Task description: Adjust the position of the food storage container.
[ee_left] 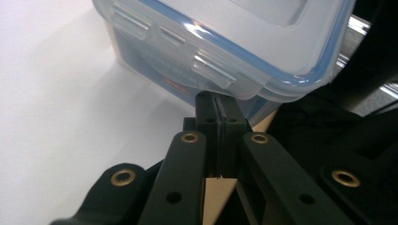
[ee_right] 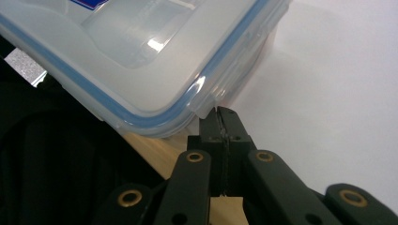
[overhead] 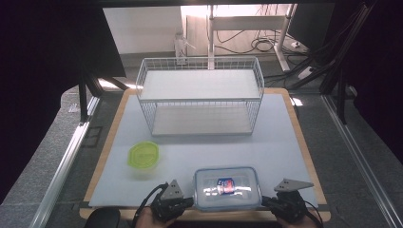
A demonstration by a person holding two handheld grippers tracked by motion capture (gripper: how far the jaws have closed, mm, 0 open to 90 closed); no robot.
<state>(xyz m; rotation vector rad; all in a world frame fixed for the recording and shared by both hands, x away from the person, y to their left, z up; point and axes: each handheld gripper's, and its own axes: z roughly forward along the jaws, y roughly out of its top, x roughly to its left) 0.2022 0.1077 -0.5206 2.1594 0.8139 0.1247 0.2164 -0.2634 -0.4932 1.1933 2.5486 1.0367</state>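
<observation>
A clear plastic box (overhead: 227, 187) with a blue-sealed snap lid and a red and blue label sits at the near edge of the white mat. My left gripper (overhead: 190, 201) is at its left end and my right gripper (overhead: 265, 201) at its right end. In the left gripper view the jaws are pressed together with nothing between them, and the left gripper (ee_left: 217, 101) has its tips just under the rim of the box (ee_left: 225, 42) by a lid latch. In the right gripper view the right gripper (ee_right: 220, 115) is likewise shut, its tips under a latch tab of the box (ee_right: 141, 51).
A small round tub with a green lid (overhead: 143, 155) stands to the left on the mat. A white two-level wire rack (overhead: 199, 95) stands across the back of the mat. The wooden table edge (overhead: 311, 161) frames the mat, and cables lie on the floor behind.
</observation>
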